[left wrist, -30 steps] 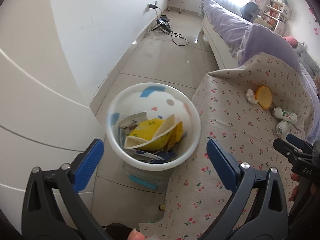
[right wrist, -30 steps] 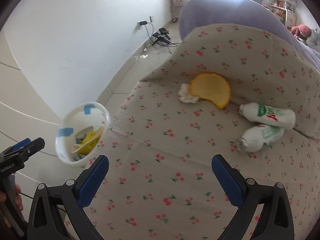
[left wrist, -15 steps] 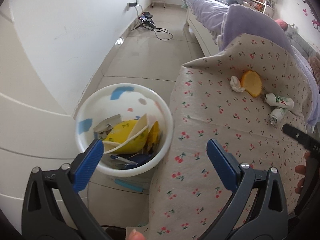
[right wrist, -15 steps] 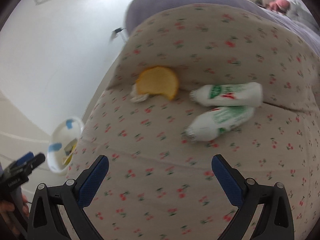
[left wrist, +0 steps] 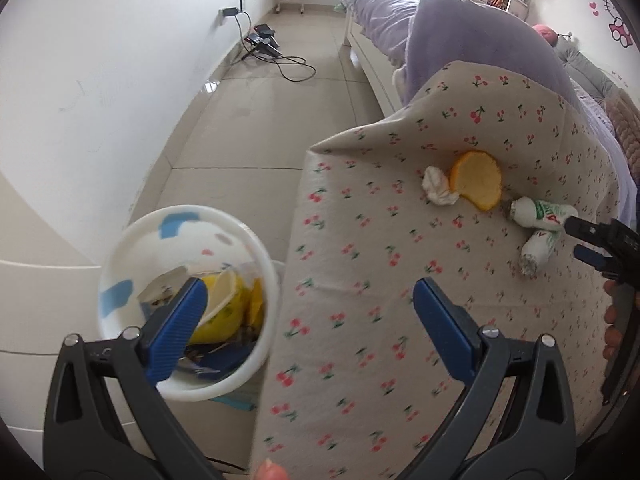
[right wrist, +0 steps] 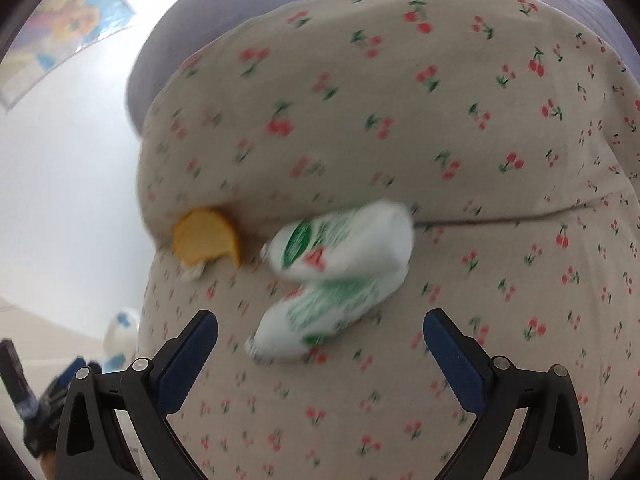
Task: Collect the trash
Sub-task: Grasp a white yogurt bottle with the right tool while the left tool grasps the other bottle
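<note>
On the cherry-print cloth (left wrist: 360, 240), two white bottles (right wrist: 332, 264) lie touching, just beside an orange peel (left wrist: 476, 184) and crumpled tissue (left wrist: 438, 186). The right gripper (right wrist: 320, 344) and left gripper (left wrist: 308, 320) gape wide, empty. A white bin (left wrist: 132, 248) stands on the tiled floor (left wrist: 260, 120) beside the cloth.

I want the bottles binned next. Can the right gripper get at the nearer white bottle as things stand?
Probably yes: the right gripper is open, the nearer white bottle lies just ahead, nothing between.
</note>
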A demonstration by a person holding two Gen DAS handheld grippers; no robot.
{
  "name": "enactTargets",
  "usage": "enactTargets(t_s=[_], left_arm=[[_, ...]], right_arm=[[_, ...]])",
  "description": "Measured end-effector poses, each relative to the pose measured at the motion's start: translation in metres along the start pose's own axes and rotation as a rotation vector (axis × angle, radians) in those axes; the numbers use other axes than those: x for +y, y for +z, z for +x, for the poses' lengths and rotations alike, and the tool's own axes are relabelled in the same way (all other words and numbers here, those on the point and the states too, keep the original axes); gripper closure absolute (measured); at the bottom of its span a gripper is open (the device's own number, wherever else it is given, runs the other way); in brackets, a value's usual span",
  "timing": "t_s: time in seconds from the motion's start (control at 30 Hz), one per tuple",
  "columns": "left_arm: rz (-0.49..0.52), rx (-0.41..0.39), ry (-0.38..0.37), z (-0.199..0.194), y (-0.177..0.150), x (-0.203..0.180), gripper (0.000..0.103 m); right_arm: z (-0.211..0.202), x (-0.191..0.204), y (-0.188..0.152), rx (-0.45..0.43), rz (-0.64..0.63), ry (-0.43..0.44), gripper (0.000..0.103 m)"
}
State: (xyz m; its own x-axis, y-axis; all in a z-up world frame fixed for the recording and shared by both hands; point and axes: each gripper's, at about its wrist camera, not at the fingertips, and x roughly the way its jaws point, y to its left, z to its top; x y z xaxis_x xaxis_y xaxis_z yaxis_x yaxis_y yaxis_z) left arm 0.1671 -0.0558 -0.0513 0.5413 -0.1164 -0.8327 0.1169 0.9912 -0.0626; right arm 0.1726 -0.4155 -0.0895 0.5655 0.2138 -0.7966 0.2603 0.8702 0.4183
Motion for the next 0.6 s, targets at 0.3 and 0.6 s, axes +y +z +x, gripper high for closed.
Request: enactTargets(t_s=[0.3,0.6], left_arm=[[0.067,-0.002,-0.049,0.027,0.019,-0.042,0.001],[0.135,0.015,-0.156,0.049,0.018,-0.091,0.001]], right_arm=[[0.023,-0.019,0.019,-0.02,0.119,0.059,0.056],[-0.008,-0.018,0.029,-0.087,0.045,0.132,0.086]])
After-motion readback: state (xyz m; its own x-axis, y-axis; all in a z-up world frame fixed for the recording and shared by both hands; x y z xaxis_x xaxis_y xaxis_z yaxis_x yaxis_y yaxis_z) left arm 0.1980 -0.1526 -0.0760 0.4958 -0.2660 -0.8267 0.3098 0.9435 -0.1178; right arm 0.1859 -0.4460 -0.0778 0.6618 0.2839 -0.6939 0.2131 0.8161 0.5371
